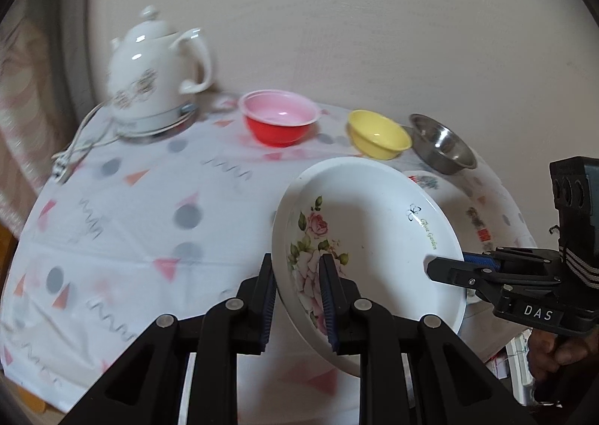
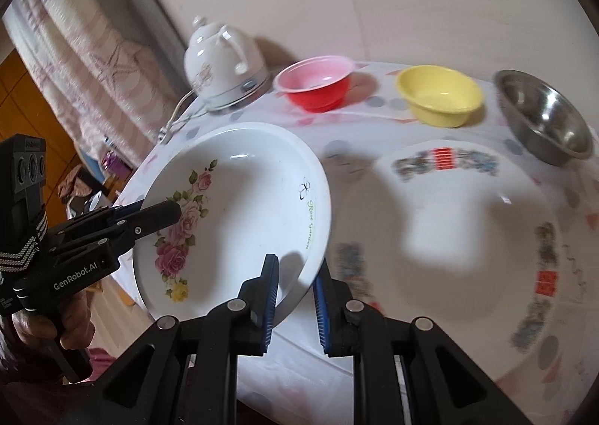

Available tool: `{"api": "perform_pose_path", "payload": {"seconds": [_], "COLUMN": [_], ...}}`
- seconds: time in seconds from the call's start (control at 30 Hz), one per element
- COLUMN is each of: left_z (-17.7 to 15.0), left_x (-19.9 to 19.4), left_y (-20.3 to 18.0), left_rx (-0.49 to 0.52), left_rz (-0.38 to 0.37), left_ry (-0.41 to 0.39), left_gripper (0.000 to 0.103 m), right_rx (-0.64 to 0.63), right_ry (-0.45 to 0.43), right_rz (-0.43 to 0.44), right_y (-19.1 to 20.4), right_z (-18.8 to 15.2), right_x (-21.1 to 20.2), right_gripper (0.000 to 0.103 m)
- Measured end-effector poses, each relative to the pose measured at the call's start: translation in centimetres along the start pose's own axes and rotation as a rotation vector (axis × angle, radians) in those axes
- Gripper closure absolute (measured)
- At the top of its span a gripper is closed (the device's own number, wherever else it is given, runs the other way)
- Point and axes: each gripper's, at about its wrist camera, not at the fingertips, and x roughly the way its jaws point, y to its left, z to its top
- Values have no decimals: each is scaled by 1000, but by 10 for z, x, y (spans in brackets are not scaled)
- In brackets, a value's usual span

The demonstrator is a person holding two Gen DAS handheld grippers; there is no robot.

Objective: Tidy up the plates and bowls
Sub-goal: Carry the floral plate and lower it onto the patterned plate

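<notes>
1. White ceramic, with pink roses painted inside: this rose plate [image 1: 368, 234] is the piece I carry now. It is off the table [image 1: 123, 208] and tilted, held between my two grippers above the tablecloth.

2. My left gripper [image 1: 297, 297] is clamped on the near rim of the rose plate, one blue pad inside the plate and one outside. My right gripper [image 2: 295, 299] is clamped on the opposite rim in the same way.

3. For the progress, I judge that the task is at an early stage. The second plate [image 2: 483, 234], the bigger one with the printed border, lies flat on the table just beside the rose plate, and nothing is stacked on it yet.

4. Three bowls stand apart from each other in a row near the wall: the red bowl [image 1: 280, 118], the yellow bowl [image 1: 378, 135] and the steel bowl [image 1: 441, 144]. None is nested in another, so this part is not done, I think.

5. A white kettle [image 1: 157, 69] stands on its base at the far left corner, with its cord going off the edge.

6. Both grippers point steeply down toward the table, and they face each other across the plate. A hand [image 2: 48, 324] holds the left grip, visible in the right wrist view.
</notes>
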Motion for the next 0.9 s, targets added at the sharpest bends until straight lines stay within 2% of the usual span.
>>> {"api": "perform_pose_path", "payload": {"seconds": [0.3, 0.5, 0.9], "left_z": [15, 18, 13], "left_x": [25, 54, 100], "left_y": [-52, -85, -122], "left_rx": [77, 115, 137], "left_rz": [-59, -95, -92], "left_ry": [15, 53, 129], "left_gripper": [81, 81, 81], "right_rx": [68, 118, 170], "right_ry": [-36, -18, 45], "right_rz": [-65, -114, -159], "right_y": [-45, -79, -126], "right_z": [-9, -17, -22], "right_x": [-32, -41, -41], "right_gripper": [85, 85, 85]}}
